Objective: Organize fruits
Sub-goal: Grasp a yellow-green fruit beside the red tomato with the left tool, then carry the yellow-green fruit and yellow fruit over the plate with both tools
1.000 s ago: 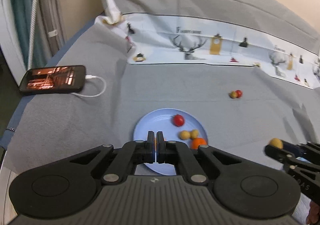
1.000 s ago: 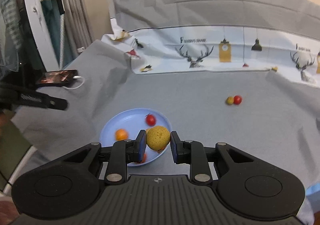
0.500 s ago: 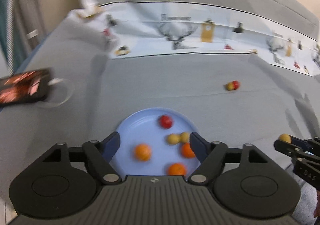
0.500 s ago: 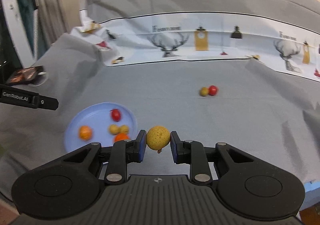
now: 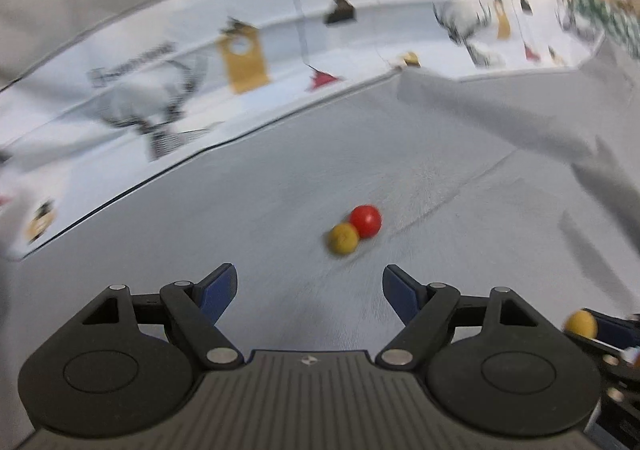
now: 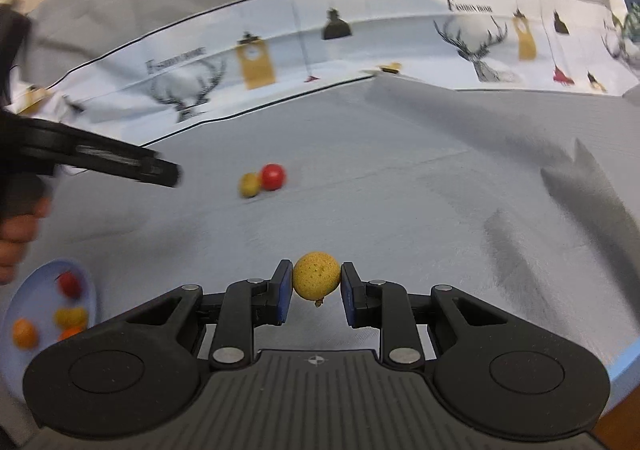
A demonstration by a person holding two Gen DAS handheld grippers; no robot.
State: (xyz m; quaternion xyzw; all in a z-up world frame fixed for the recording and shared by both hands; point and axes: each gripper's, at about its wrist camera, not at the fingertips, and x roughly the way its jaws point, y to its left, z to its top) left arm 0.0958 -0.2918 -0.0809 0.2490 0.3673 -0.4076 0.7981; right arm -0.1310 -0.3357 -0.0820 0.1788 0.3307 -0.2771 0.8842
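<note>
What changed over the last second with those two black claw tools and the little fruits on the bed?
The left gripper opened, with nothing between its jaws, and swung away from the blue plate toward the red fruit and yellow fruit lying loose on the grey sheet. The right gripper also moved that way. It stayed shut on the yellow ball-like fruit; the loose pair stayed touching each other.
</note>
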